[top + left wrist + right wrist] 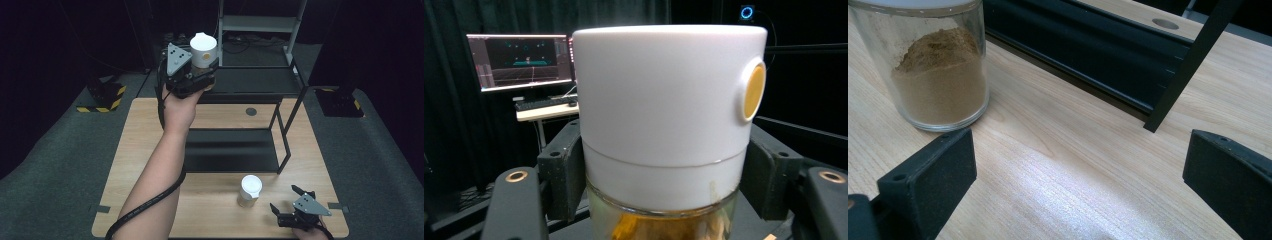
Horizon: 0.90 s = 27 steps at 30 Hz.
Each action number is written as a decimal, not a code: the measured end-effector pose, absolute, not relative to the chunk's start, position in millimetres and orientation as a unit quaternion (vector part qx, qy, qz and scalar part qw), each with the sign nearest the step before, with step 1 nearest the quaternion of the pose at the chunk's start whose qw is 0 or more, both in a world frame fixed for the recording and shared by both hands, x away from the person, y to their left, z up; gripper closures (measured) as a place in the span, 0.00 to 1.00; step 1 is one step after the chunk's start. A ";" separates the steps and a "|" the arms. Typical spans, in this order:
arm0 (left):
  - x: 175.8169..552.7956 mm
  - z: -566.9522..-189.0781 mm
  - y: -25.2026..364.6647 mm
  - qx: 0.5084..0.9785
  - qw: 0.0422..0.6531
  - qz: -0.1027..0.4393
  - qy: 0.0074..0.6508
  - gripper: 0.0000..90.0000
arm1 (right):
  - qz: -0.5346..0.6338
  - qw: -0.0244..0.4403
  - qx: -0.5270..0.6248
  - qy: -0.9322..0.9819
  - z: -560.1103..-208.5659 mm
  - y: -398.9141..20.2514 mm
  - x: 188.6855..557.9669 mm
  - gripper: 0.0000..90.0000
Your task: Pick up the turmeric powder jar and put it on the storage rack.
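Up above the far left part of the desk (150,150), over the top level of a black shelf rack (250,80), the left tongs (197,67) hold a spice jar (203,52) in the air. Jar = round glass body w/ tall white cap; cap has a round yellow-orange spot on its side, facing right in left gripper view. Thin seam runs around the cap approx. at jaw height. Below the cap, clear glass w/ yellowish-brown contents, partly cut off at the frame's bottom. Jar stands upright, long axis vertical, cap up. Left tongs pinching the spice jar, one black jaw on each side of the cap's lower part, pads touching it.

Second jar (250,191) stands on the desk near the front edge, in front of the rack's lower shelf; also white cap, glass body, brown powder heaped inside, higher on one side. Upright too, cap up.

Right tongs (287,205) sit low at the desk's front right corner, jaws spread wide, nothing btwn them; second jar is just beyond the left jaw in right gripper view, not touching. Bare wood btwn the jaws.
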<state>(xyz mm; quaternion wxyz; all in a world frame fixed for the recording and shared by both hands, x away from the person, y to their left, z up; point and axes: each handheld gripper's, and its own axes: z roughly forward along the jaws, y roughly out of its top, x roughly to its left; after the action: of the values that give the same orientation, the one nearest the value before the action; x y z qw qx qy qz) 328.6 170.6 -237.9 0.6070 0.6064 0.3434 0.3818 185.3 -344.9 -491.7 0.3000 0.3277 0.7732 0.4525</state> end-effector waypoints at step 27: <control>340.8 -246.6 163.6 0.611 0.599 0.376 0.357 0.34 | 0.456 0.299 0.328 0.771 -492.4 -346.2 184.7 0.00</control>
<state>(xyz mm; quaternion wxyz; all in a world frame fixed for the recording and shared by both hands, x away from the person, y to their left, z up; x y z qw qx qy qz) 340.8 163.6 -246.6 0.5989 0.6108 0.3565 0.3757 184.7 -346.2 -492.4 0.2991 0.3283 0.7714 0.4557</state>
